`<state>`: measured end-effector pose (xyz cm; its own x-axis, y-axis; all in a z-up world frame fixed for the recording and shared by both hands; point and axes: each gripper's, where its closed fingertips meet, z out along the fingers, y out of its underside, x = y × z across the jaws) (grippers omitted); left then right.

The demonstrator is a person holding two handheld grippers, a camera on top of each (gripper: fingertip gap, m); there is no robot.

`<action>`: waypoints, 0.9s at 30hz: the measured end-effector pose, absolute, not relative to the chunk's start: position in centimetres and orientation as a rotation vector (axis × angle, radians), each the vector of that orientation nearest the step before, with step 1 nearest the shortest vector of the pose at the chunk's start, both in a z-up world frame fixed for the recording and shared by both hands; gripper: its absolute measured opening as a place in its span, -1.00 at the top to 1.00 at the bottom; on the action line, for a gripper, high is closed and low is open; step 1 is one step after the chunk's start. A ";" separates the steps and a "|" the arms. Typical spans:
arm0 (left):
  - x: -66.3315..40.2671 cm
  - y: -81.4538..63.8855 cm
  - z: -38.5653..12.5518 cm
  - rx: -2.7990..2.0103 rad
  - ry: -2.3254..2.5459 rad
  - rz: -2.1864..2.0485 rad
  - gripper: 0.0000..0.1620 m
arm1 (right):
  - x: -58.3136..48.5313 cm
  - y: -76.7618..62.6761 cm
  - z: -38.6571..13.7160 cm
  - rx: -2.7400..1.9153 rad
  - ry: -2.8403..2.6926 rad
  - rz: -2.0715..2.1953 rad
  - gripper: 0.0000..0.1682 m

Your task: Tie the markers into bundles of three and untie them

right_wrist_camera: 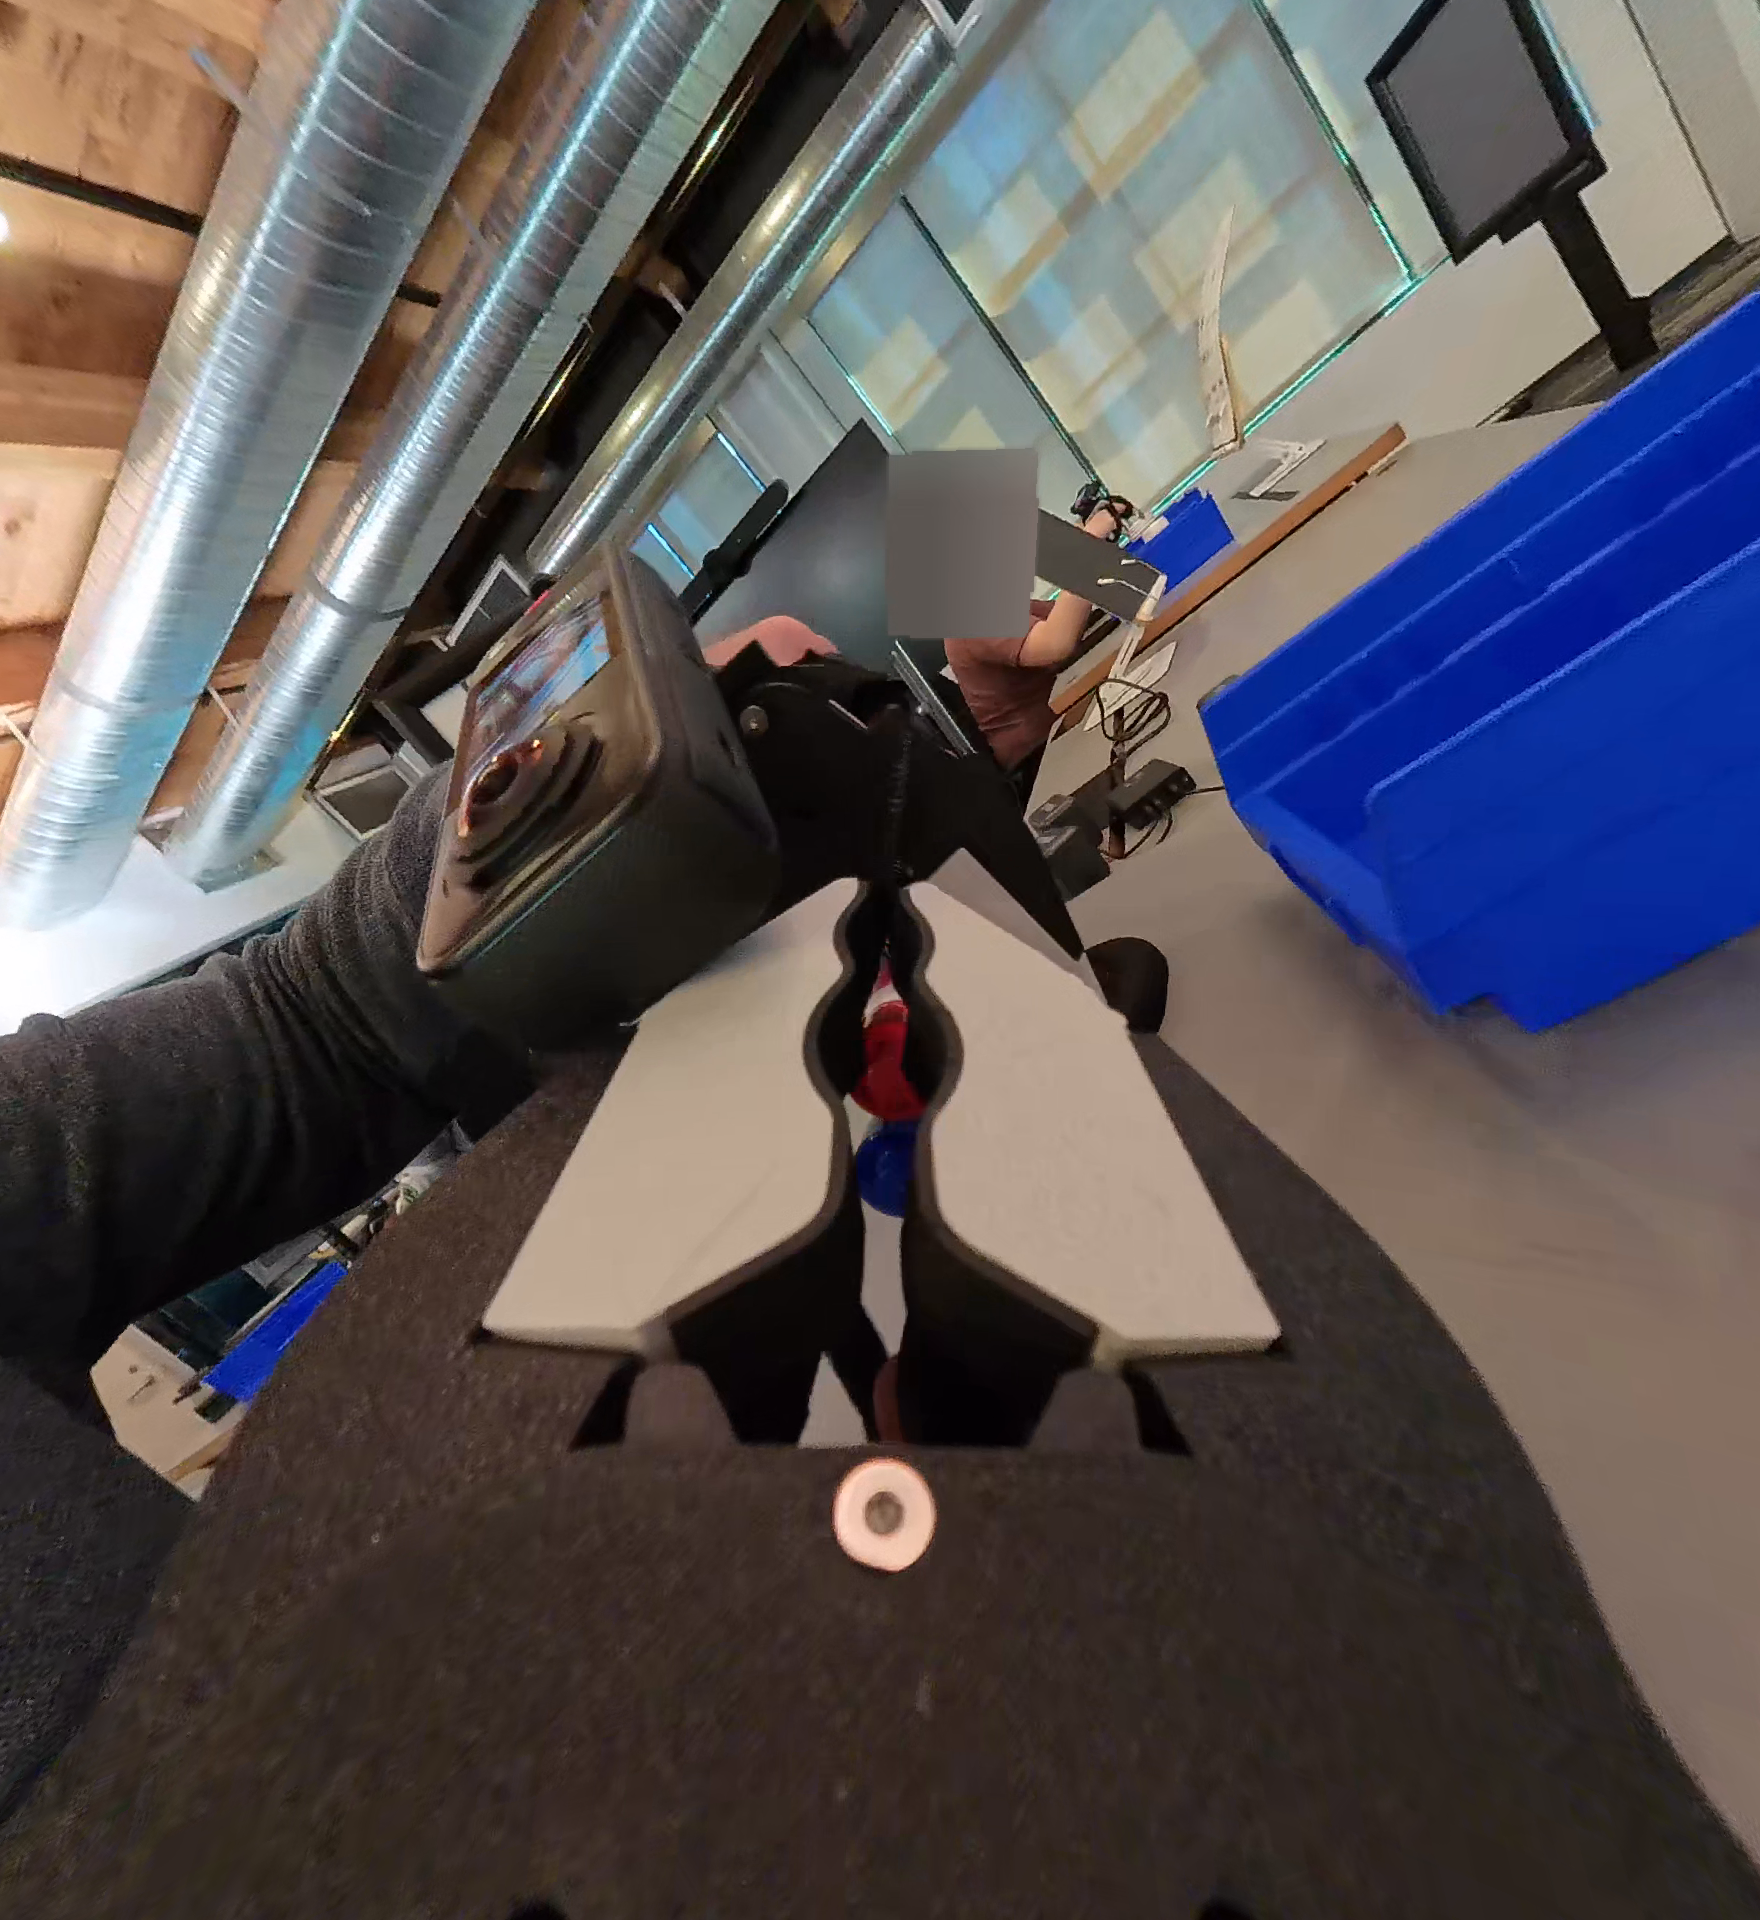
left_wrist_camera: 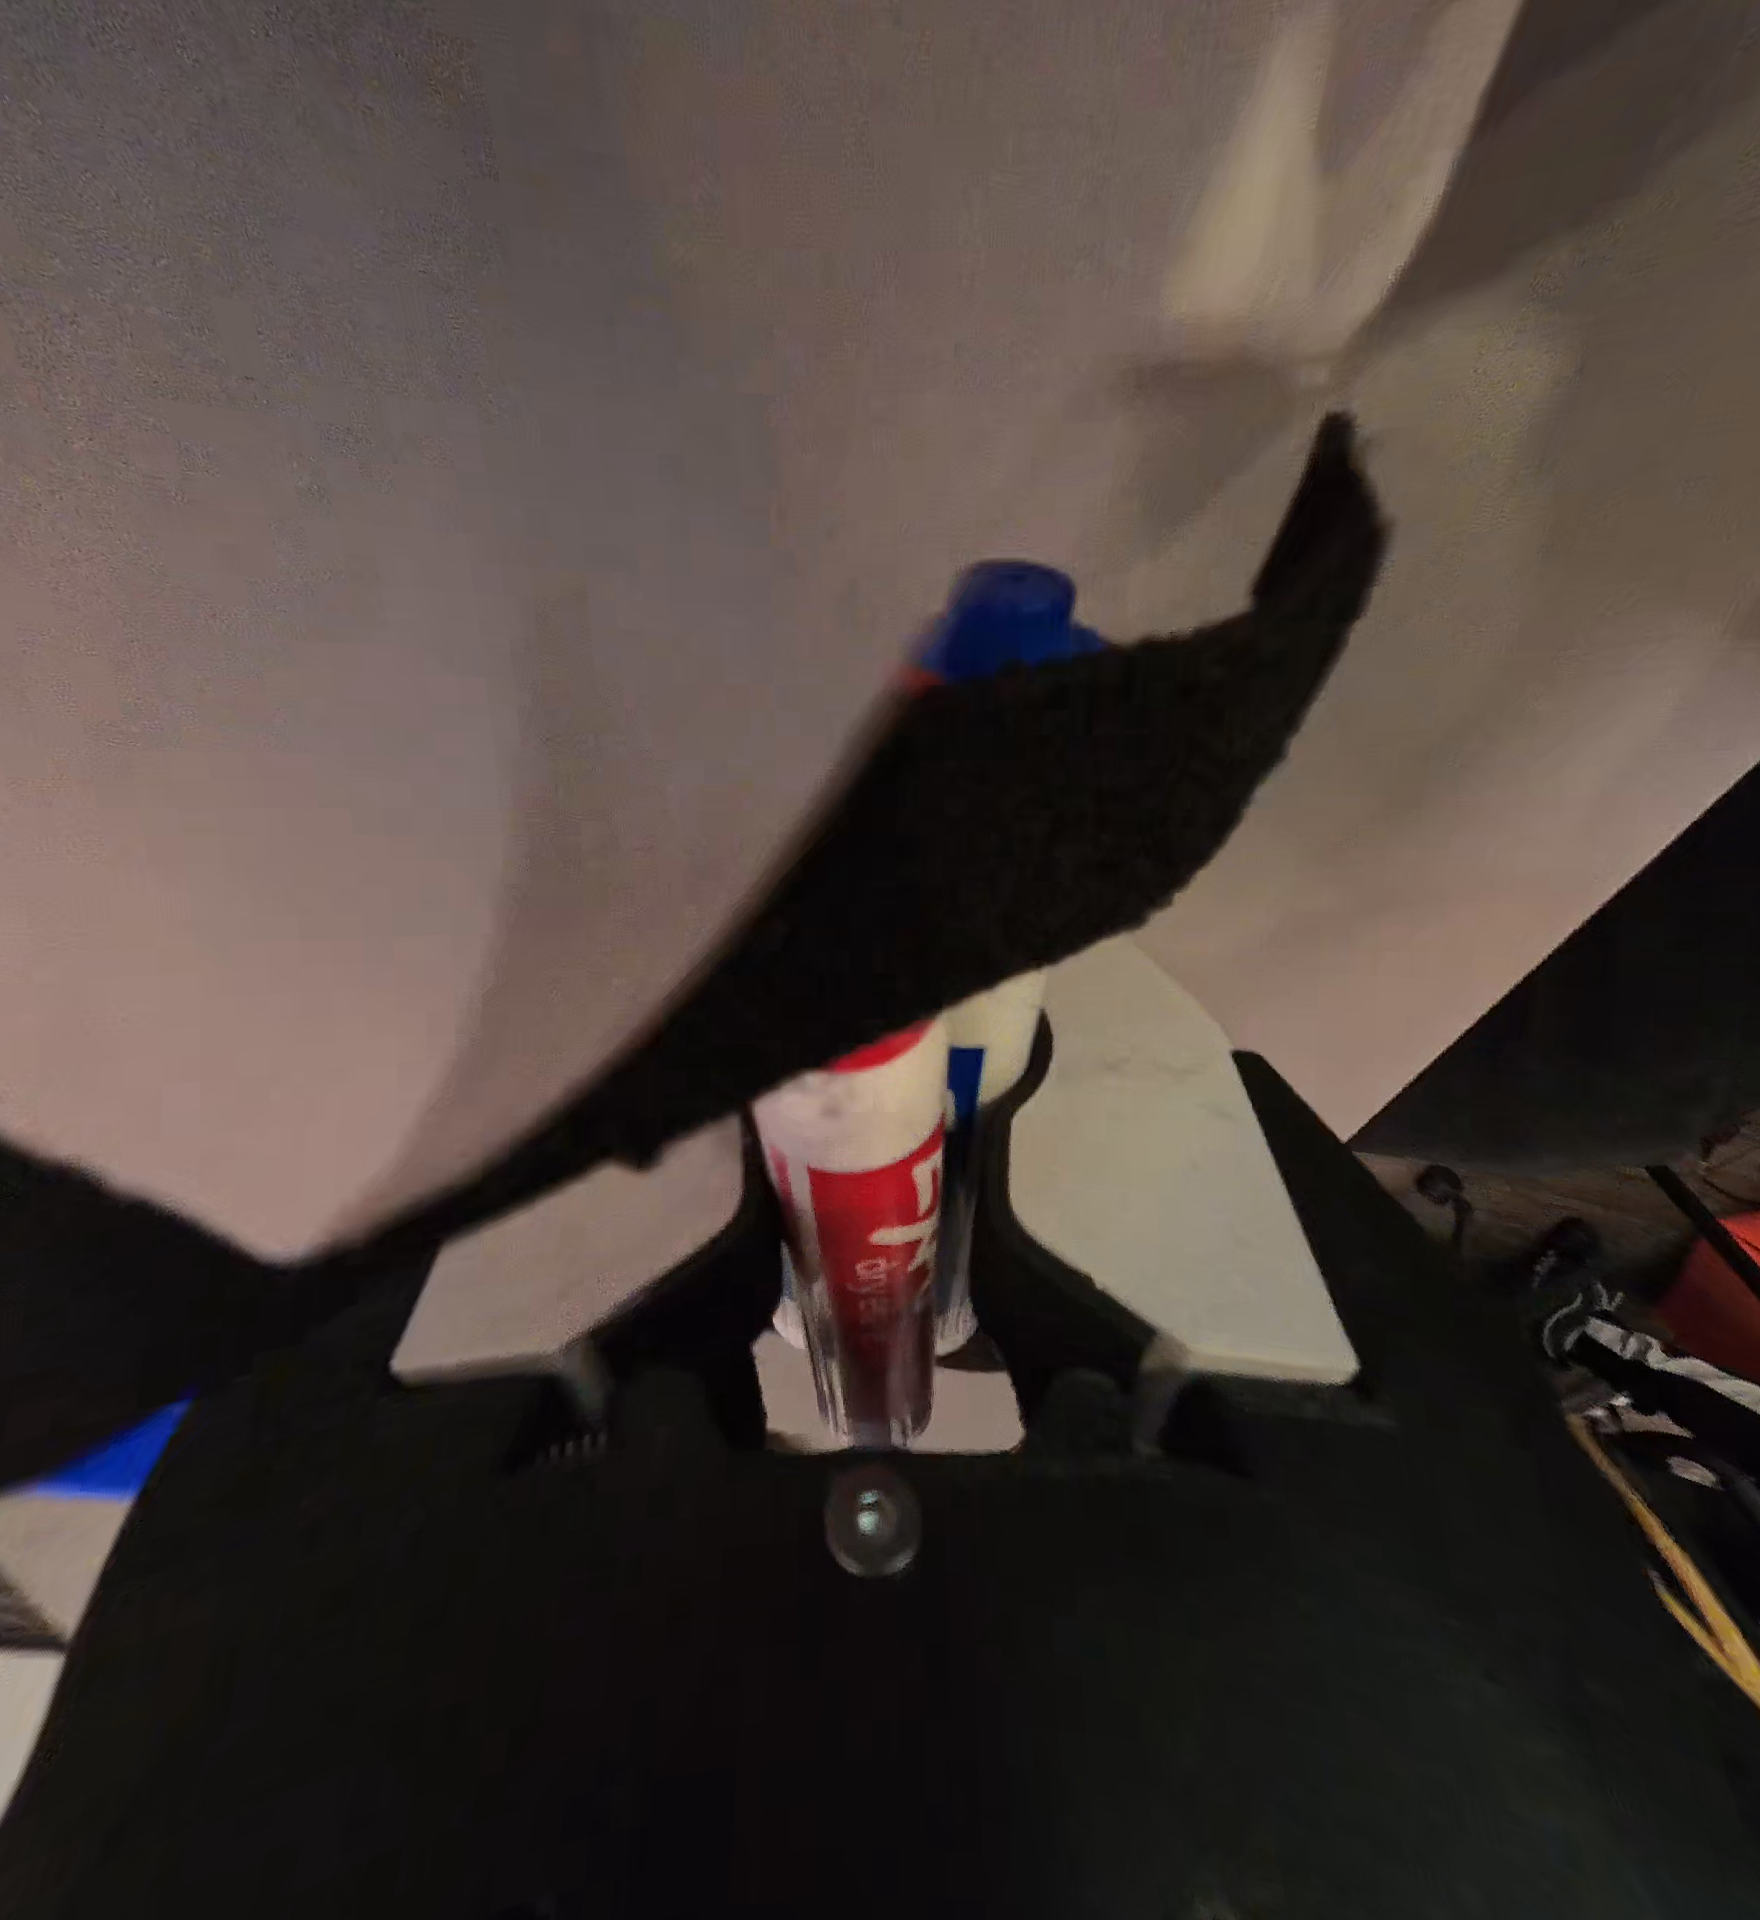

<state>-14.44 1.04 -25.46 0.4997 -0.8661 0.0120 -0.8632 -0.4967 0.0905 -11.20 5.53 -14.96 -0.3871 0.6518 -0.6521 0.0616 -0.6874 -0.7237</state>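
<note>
Between the black fingers of the left gripper (left_wrist_camera: 881, 1122), clamped nearly shut: markers (left_wrist_camera: 871, 1195), held upright by their lower barrels, a red-labelled one in front, a blue cap (left_wrist_camera: 1006, 613) topmost. Exact count hidden; at least two visible. Draped across the barrels above the grip, a black fuzzy strap (left_wrist_camera: 1011, 821), running from lower left up to a loose end at upper right, not wound tight.

Seen from the right gripper (right_wrist_camera: 881, 925): jaws almost together, apparently pinching the strap edge-on at the tips, with red and blue marker ends showing in the gap behind. Beyond, a grey table (right_wrist_camera: 1478, 1195) and a blue bin (right_wrist_camera: 1582, 779), well apart from the work.

Handling, as a judgement: markers light, rigid, smooth and round, likely to roll or slide against each other, so best gripped firmly across the middle of the barrels. Strap soft, floppy, clinging to itself; best taken near its free end and pulled taut around the barrels.
</note>
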 end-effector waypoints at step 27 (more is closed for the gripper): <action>-13.4 3.2 -23.7 2.404 -1.771 -0.268 0.47 | -11.3 7.7 -16.8 -1.536 -0.962 2.143 0.96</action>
